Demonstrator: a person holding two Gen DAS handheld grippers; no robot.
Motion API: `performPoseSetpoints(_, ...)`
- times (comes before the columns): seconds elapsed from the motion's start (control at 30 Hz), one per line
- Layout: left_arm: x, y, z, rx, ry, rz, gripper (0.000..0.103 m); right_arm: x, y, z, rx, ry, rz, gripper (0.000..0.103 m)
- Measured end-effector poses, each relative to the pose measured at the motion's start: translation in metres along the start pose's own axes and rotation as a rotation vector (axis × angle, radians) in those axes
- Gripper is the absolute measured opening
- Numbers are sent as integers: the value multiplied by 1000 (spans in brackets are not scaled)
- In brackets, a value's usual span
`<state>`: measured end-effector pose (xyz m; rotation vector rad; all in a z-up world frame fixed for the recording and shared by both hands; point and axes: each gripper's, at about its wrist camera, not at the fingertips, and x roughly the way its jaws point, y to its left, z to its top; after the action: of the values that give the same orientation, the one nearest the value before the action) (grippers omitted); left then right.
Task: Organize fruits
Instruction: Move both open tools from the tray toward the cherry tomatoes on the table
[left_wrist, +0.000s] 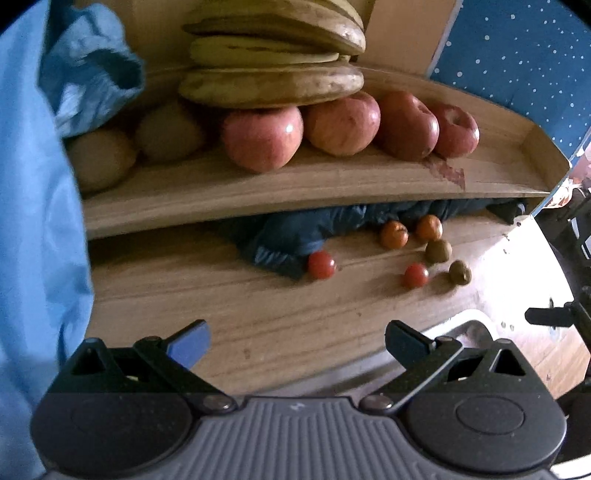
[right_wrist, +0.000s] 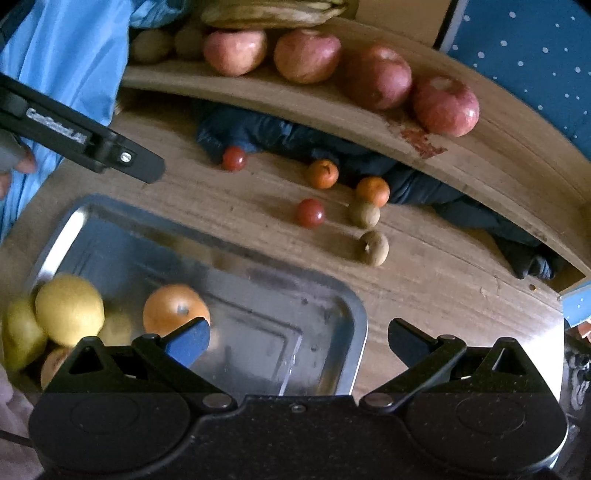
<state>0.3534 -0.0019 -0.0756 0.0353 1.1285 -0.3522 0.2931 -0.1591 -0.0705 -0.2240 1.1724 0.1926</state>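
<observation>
A metal tray (right_wrist: 332, 295) lies on the wooden table and holds an orange (right_wrist: 173, 308) and several yellow pears (right_wrist: 68, 308) at its left end. Loose on the table beyond it are two tomatoes (right_wrist: 309, 212), two small oranges (right_wrist: 322, 173) and two kiwis (right_wrist: 373, 248). My right gripper (right_wrist: 297, 338) hovers open over the tray's right end, empty. My left gripper (left_wrist: 295, 338) is open and empty above the table, short of the tomatoes (left_wrist: 321, 264). A raised wooden shelf (left_wrist: 295, 184) carries several red apples (left_wrist: 263, 138) under bananas (left_wrist: 271, 83).
Dark blue cloth (left_wrist: 295, 232) is bunched under the shelf behind the loose fruit. A light blue sleeve (left_wrist: 37, 221) fills the left side. The left gripper's black body (right_wrist: 81, 138) crosses the upper left of the right wrist view. A blue dotted wall (left_wrist: 517, 55) stands at right.
</observation>
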Motion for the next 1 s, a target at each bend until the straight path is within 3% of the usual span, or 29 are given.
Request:
performPoseSetpoints(0.3, 35, -14, 23, 6, 15, -20, 103, 10, -5, 12, 18, -31, -46, 102)
performPoseSetpoints(0.7, 55, -11, 33, 1, 19, -46, 103, 28, 0, 40, -7, -102, 12, 102)
performPoseSetpoints(1.0, 58, -5, 34, -19, 23, -119, 101, 47, 1, 51, 5, -106, 43, 91)
